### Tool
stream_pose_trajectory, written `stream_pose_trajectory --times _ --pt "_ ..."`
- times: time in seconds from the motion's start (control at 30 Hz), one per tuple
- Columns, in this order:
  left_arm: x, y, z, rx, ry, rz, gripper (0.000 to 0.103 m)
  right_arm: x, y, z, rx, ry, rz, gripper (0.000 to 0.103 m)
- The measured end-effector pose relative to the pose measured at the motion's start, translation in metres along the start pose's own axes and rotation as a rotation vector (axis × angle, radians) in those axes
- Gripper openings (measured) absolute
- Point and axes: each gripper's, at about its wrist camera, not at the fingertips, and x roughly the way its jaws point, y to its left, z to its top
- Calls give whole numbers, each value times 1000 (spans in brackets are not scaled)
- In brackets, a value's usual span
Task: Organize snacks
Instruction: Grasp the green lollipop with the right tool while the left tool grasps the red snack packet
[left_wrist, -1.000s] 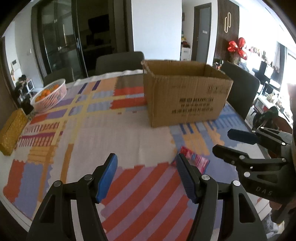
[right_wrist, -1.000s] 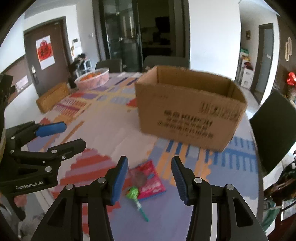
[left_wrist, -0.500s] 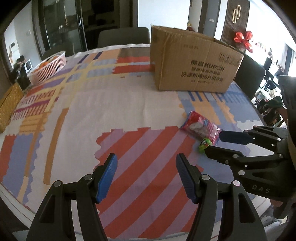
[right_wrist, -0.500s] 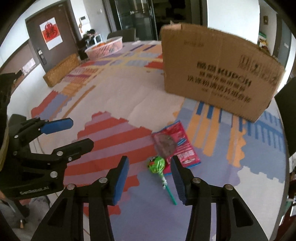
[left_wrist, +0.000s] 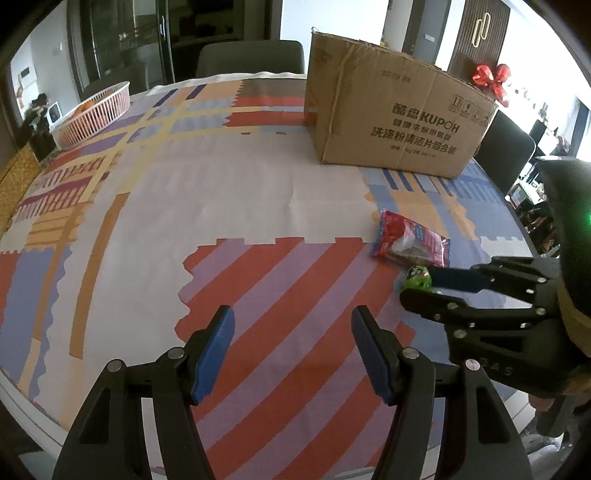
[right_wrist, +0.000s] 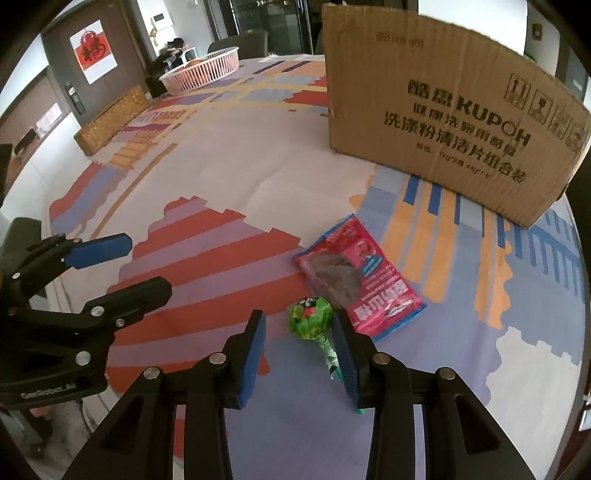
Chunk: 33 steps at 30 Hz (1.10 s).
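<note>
My right gripper (right_wrist: 299, 343) has its jaws parted wide and empty, low over the table, with the green lollipop (right_wrist: 309, 320) lying between the blue pads; its head sits near the right pad and its stick runs back under that finger. I judge I am lining up to close on it. Touching the lollipop's head on the far side is the red snack packet (right_wrist: 360, 286), flat on the patterned tablecloth (right_wrist: 229, 184). Beyond that stands the cardboard box (right_wrist: 439, 107), well apart from both snacks, and I take it to be where they go.

My left gripper (left_wrist: 291, 345) is also spread wide and holds nothing, hovering over the red stripes to the left of the snacks.

What worries me: the lollipop is off-centre in the right jaws, so closing could push the round head sideways and roll it out instead of pinching it. The slick wrapper may slip. The right pad is close to the packet's edge, so I might catch that corner too and drag both. If I grip only the thin stick, the head could swing on the way to the box
</note>
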Motion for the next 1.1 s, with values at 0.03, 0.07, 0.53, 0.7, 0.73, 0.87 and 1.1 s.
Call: stream_pose_trajectory --times 0.03,0.07,0.53,0.7,0.73,0.87,1.1 --pt "1 -1 0 3 2 1 65 3 -1 0 3 11 2 32" --pt "1 -2 0 6 3 2 65 6 -2 -1 8 23 8 30" --pt "-2 -30 12 96 -23 -52 65 -24 -12 -15 56 -45 9 26" --pt "-2 -53 23 184 -42 -115 66 -48 -28 -22 116 -94 -25 26" --pt "0 -59 26 208 -39 -129 66 -50 -31 -23 124 -101 -34 26" --pt "12 -76 34 263 -19 -177 71 -61 -44 -27 156 -125 -77 26" --pt "38 -101 45 345 28 -204 83 -63 -70 -35 234 -137 -122 26"
